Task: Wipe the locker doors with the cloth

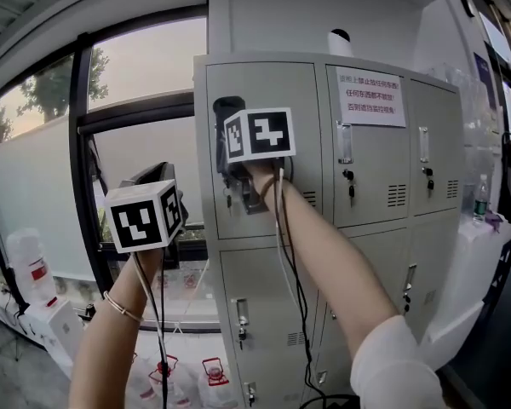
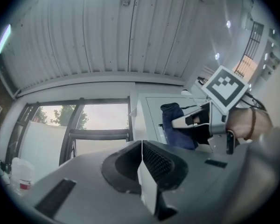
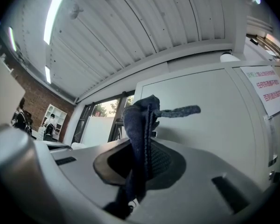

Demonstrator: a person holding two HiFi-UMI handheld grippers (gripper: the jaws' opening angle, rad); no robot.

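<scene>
"Cloth (image 3: 141, 125): location, and why there?"

"Clamped upright between the closed jaws of the right gripper (image 3: 140, 155), which is raised to the upper-left locker door (image 1: 268, 100). Judged purpose: to present a folded edge for wiping. Contact with the panel cannot be confirmed."

"Left gripper (image 2: 141, 160)?"

"Jaws together, nothing between them. It is held left of that door, in front of the window (image 1: 145, 58), probably so it does not obstruct the stroke."

"Which view shows what?"

"Only the right gripper view shows the clamp on the cloth. Only the head view identifies which door. The left gripper view shows the cloth side-on, bunched ahead of the right gripper."
</scene>
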